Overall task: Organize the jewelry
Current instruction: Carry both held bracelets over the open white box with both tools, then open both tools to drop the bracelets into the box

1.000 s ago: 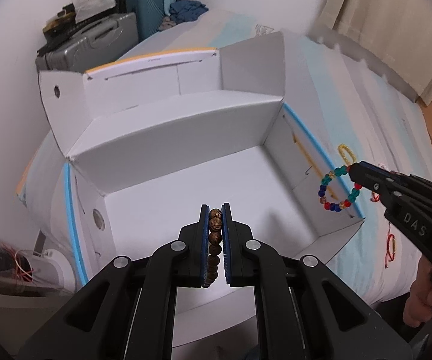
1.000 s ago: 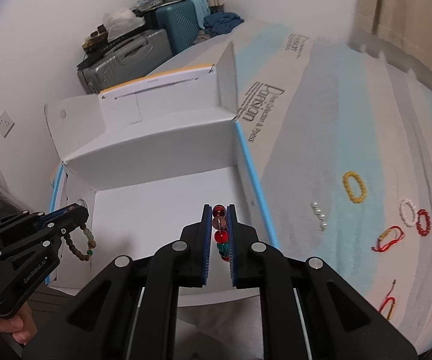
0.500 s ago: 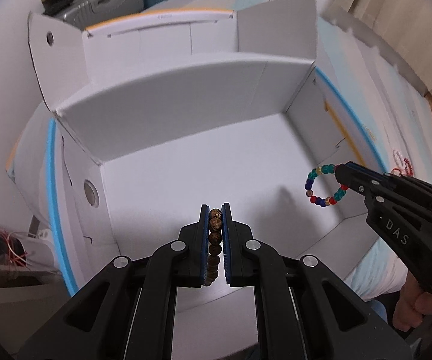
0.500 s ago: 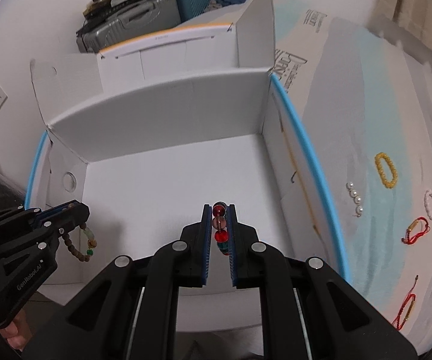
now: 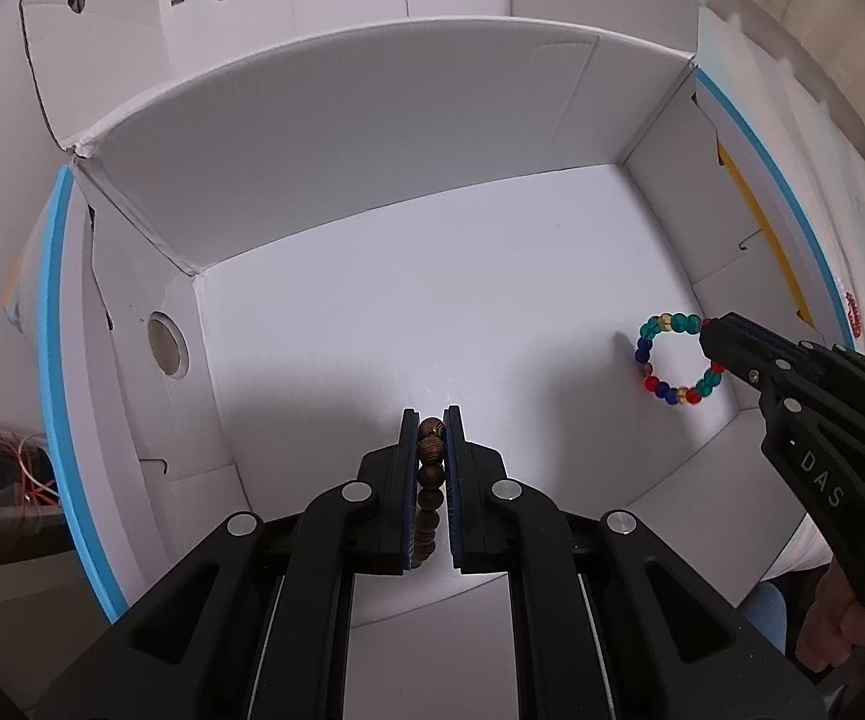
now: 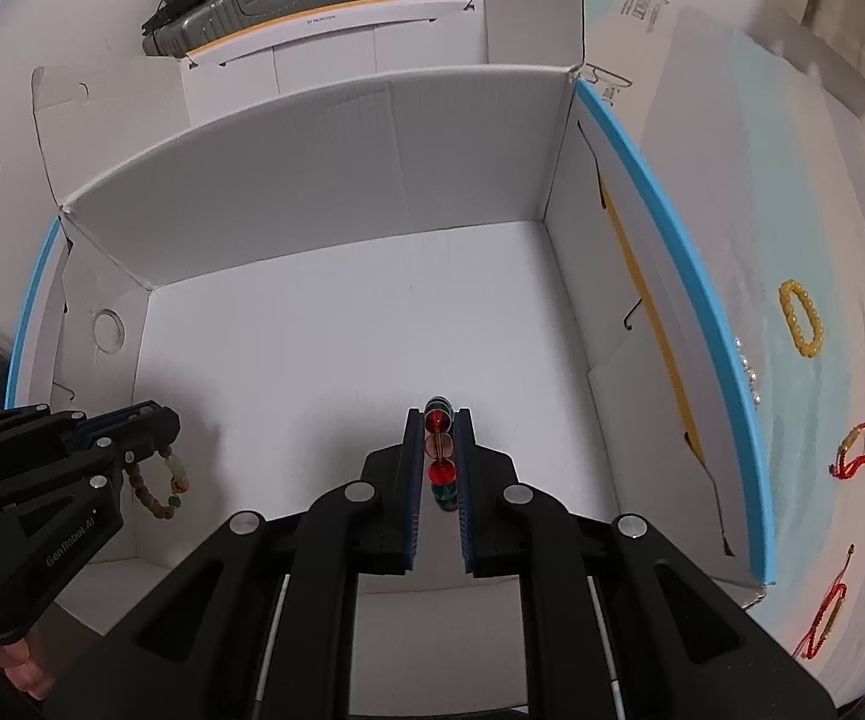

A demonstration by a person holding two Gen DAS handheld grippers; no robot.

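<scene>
White box [image 5: 432, 312] interior under both hand-held grippers, each clamping a bracelet.

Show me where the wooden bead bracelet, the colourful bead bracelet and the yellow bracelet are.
wooden bead bracelet [image 5: 431, 476]: left wrist view, a bead between the fingers.
colourful bead bracelet [image 5: 648, 330]: left wrist view, a teal bead on its upper left.
yellow bracelet [image 6: 789, 304]: right wrist view, its left side.

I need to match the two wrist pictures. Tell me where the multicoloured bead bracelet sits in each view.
Left wrist view: the multicoloured bead bracelet hangs at the right, a full ring pinched by the right tongs over the box floor.
Right wrist view: the bracelet shows edge-on at lower centre, between the tongs' fingers.
Shared landmark: the white box's round hole in its left wall.
</scene>
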